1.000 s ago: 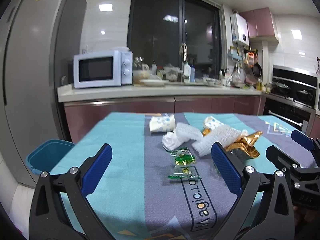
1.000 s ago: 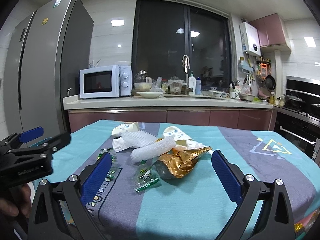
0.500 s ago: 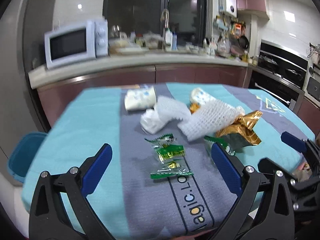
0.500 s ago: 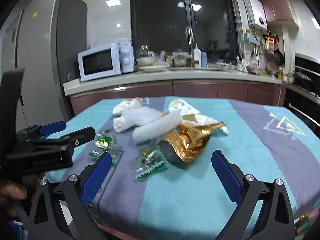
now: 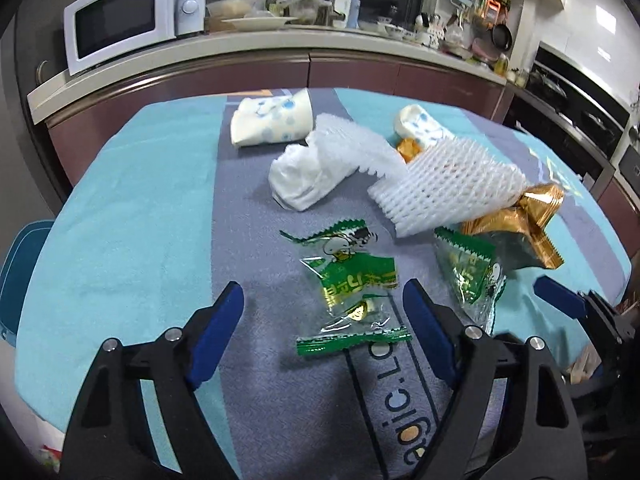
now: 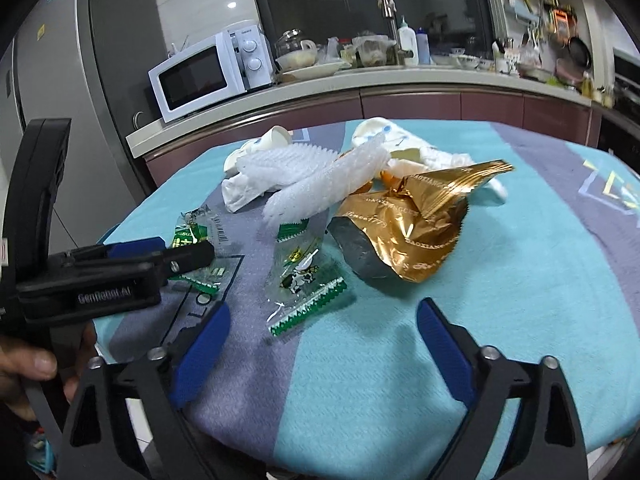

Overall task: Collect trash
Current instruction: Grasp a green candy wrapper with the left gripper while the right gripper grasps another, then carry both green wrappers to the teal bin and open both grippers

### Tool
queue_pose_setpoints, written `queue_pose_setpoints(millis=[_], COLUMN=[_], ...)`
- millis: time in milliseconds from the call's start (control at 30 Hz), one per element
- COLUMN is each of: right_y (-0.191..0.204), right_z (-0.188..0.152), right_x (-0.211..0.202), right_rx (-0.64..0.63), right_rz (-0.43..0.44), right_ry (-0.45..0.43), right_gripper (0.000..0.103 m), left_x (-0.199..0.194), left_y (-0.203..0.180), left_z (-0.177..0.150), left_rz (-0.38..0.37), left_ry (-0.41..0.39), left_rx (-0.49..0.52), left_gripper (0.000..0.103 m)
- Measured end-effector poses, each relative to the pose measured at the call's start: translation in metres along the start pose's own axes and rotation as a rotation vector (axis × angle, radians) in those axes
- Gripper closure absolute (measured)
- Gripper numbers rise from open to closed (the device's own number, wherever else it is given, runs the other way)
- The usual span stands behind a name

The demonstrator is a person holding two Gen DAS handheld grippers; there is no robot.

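Note:
Trash lies on the teal and grey tablecloth: green candy wrappers, a white foam net, a gold foil bag, crumpled tissue and two crushed paper cups. My left gripper hovers low over the nearest wrapper. Its jaws are closing, with the wrapper between the pads but not pinched. My right gripper hangs over the near table edge just short of another green wrapper and the gold bag. Its jaws are closing on nothing. The left gripper shows at the left there.
A blue bin stands on the floor left of the table. Behind the table runs a counter with a white microwave and dishes. A grey fridge is at the left, an oven at the right.
Both grippers have tipped downward and moved in closer over the table and the wrappers. Both pairs of jaws have narrowed a little.

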State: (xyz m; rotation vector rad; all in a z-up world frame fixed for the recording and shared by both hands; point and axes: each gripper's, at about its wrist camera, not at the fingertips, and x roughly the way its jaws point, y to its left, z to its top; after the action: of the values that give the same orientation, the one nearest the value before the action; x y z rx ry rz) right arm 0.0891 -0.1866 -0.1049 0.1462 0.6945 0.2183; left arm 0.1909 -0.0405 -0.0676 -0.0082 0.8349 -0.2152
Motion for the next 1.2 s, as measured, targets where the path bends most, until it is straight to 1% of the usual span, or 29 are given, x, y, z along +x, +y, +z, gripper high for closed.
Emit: queue_pose_setpoints(millis=[33, 133, 200, 267, 333, 467, 500, 600, 633, 833, 900, 1000, 1200], right_y=[0.000, 0.002, 0.004, 0.004, 0.005, 0.005, 0.005, 0.006, 0.006, 0.007, 0.008, 0.011, 0.022], right_z=[0.001, 0.003, 0.005, 0.006, 0.008, 0.011, 0.011, 0.012, 0.012, 0.012, 0.011, 0.010, 0.010], right_x=[0.001, 0.007, 0.012, 0.016, 0.018, 0.021, 0.022, 0.024, 0.025, 0.025, 0.024, 0.021, 0.008], right_rx=[0.005, 0.014, 0.017, 0.019, 0.019, 0.021, 0.020, 0.019, 0.021, 0.026, 0.022, 0.017, -0.012], right_rz=[0.010, 0.040, 0.058, 0.068, 0.069, 0.077, 0.078, 0.087, 0.092, 0.119, 0.129, 0.144, 0.174], right_ry=[0.006, 0.023, 0.041, 0.048, 0.047, 0.054, 0.055, 0.058, 0.058, 0.060, 0.059, 0.057, 0.033], right_gripper=[0.019, 0.027, 0.038, 0.040, 0.043, 0.058, 0.060, 0.063, 0.063, 0.067, 0.068, 0.070, 0.075], left_x=[0.003, 0.010, 0.013, 0.014, 0.016, 0.022, 0.022, 0.021, 0.021, 0.016, 0.012, 0.004, -0.020], left_y=[-0.002, -0.007, -0.008, -0.007, -0.007, -0.010, -0.010, -0.006, -0.005, 0.008, 0.012, 0.018, 0.034], left_z=[0.001, 0.002, 0.003, 0.003, 0.003, 0.007, 0.007, 0.007, 0.007, 0.004, 0.002, -0.001, -0.008], left_rz=[0.001, 0.002, 0.001, 0.005, 0.002, 0.005, 0.005, 0.000, -0.003, -0.032, -0.047, -0.052, -0.034], left_ry=[0.003, 0.022, 0.034, 0.042, 0.051, 0.052, 0.052, 0.045, 0.042, 0.025, 0.019, 0.006, -0.040], left_rx=[0.005, 0.017, 0.023, 0.027, 0.025, 0.035, 0.034, 0.034, 0.032, -0.011, -0.027, -0.054, -0.088], left_gripper=[0.024, 0.028, 0.032, 0.038, 0.040, 0.043, 0.044, 0.051, 0.058, 0.063, 0.069, 0.070, 0.072])
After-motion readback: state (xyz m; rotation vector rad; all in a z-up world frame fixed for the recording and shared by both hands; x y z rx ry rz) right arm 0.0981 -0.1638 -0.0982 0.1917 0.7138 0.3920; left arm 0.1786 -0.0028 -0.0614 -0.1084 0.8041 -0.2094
